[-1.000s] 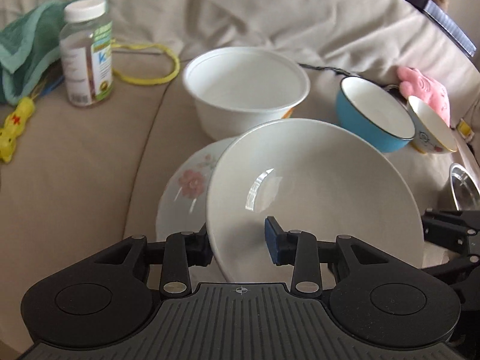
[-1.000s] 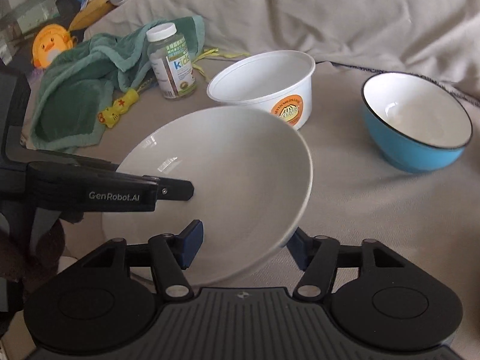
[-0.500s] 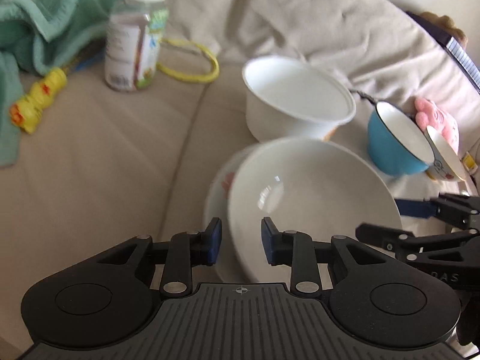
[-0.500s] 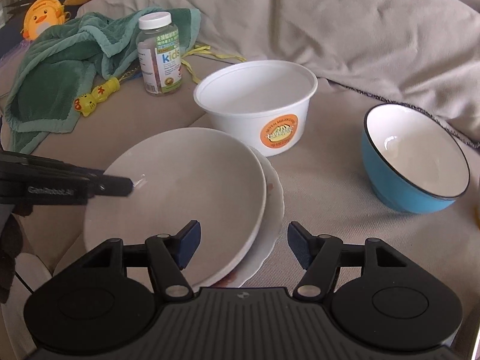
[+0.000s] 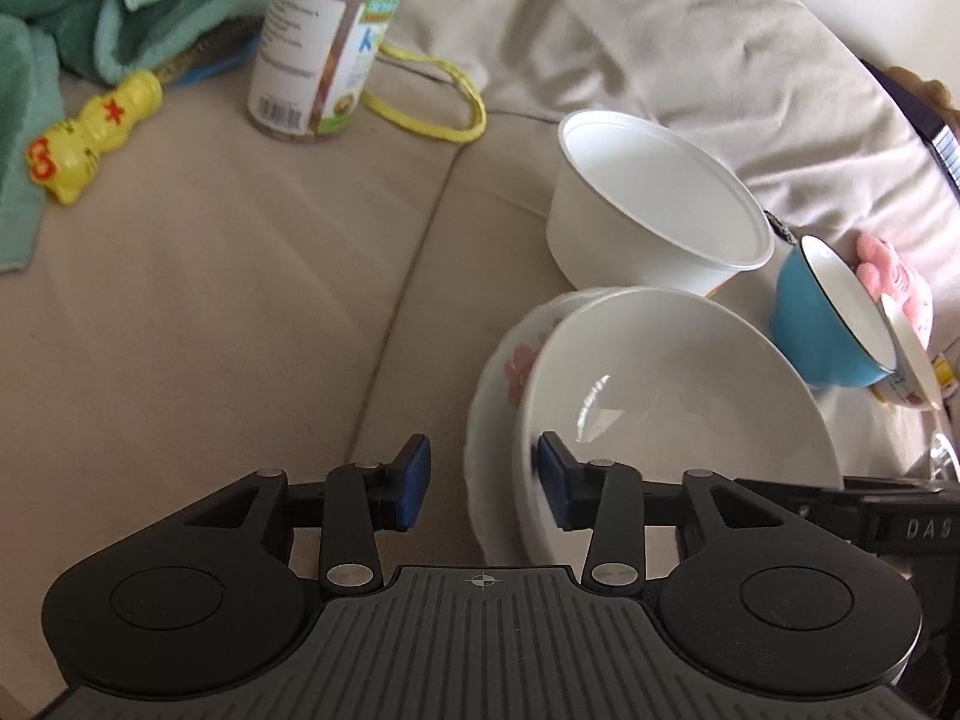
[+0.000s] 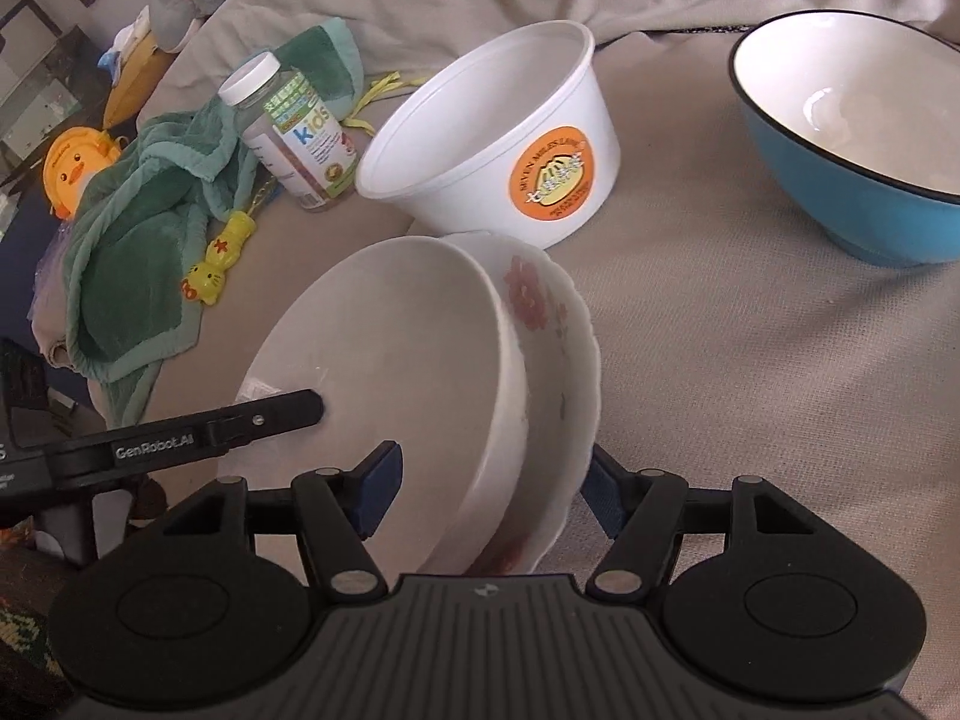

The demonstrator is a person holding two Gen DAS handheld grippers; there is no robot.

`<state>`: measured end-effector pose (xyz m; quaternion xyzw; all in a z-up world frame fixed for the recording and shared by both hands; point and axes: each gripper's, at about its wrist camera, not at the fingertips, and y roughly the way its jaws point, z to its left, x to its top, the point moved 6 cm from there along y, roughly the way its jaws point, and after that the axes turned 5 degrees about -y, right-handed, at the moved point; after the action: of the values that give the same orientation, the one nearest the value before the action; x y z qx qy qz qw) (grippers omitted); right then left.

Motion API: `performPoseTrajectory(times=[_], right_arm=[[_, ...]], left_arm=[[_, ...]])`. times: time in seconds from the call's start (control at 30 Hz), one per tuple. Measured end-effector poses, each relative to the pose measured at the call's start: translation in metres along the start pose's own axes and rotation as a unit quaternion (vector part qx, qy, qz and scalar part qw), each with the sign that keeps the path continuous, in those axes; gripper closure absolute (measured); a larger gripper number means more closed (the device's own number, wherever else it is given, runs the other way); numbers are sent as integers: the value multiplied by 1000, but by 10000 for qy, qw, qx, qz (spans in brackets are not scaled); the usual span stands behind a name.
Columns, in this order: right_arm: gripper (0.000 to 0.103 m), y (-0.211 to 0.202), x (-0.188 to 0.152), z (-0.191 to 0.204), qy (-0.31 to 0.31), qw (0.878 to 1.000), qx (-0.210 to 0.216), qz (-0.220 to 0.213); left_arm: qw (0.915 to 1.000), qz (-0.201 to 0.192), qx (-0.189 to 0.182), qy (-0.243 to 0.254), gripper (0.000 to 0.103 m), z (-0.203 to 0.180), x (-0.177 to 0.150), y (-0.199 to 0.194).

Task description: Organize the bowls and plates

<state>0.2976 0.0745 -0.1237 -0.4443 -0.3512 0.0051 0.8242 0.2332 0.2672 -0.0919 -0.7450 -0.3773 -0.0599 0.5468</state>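
A plain white bowl lies nested in a flowered plate on the beige sofa. My left gripper straddles their near rims. Its jaws are opening; one pad is inside the bowl, the other stands clear outside the plate. My right gripper straddles both rims from the other side, its jaws closing slightly, with a gap still showing at the inner pad. A white plastic tub stands just behind the stack. A blue bowl sits further right.
A small patterned bowl leans on the blue bowl beside a pink toy. A vitamin bottle, a green towel, a yellow toy and a yellow cord lie at the left. Bare cushion fills the left foreground.
The white bowl, held up and tilted a second ago, has come down onto the flowered plate. The left jaws narrowed, then widened. Both grippers shifted and rolled.
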Motion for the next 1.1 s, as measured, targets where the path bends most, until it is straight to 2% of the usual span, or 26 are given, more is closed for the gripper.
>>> performPoseTrajectory(times=[0.03,0.1,0.17,0.27,0.43,0.6,0.7,0.73,0.77,0.83,0.87,0.93,1.0,1.03,1.1], right_arm=[[39,0,0,1,-60,10000,-57,0],[45,-3,-1,1,-155,9998,-155,-38],[51,-5,-2,-2,-159,9998,-121,-47],[51,-12,-7,-10,-84,9999,-18,-87],[51,-34,-18,-34,79,9996,-82,-251],[51,-64,-29,-71,389,9977,-317,-459],[50,-75,-34,-90,509,9965,-407,-527],[49,-81,-36,-94,472,9960,-463,-606],[41,-90,-37,-95,359,9951,-542,-748],[32,-115,-38,-99,50,9907,-836,-1069],[32,-130,-39,-101,-96,9875,-951,-1253],[30,-164,-41,-111,-282,9788,-1165,-1664],[27,-200,-45,-134,-187,9671,-1517,-2034],[26,-219,-49,-154,15,9597,-1752,-2197],[24,-248,-60,-192,478,9468,-2125,-2371]], left_arm=[[9998,166,-131,-70,65,-1,-1,5],[9987,453,-192,-162,59,-5,-3,14],[9985,503,-116,-178,58,-8,-2,16],[9979,557,-16,-321,60,-12,-2,15],[9973,717,124,-39,56,-42,-10,20],[9954,912,-104,261,56,-84,-18,33],[9945,903,-227,478,56,-110,-21,43],[9940,879,-199,618,57,-119,-22,45],[9934,848,-135,758,59,-125,-22,46],[9917,716,135,1064,57,-134,-23,43],[9905,563,327,1212,60,-138,-25,35],[9865,88,675,1492,61,-148,-20,15],[9786,-551,992,1717,61,-161,-11,-10],[9755,-831,1012,1767,61,-172,-7,-20],[9742,-1123,538,1882,61,-207,-4,-35]])
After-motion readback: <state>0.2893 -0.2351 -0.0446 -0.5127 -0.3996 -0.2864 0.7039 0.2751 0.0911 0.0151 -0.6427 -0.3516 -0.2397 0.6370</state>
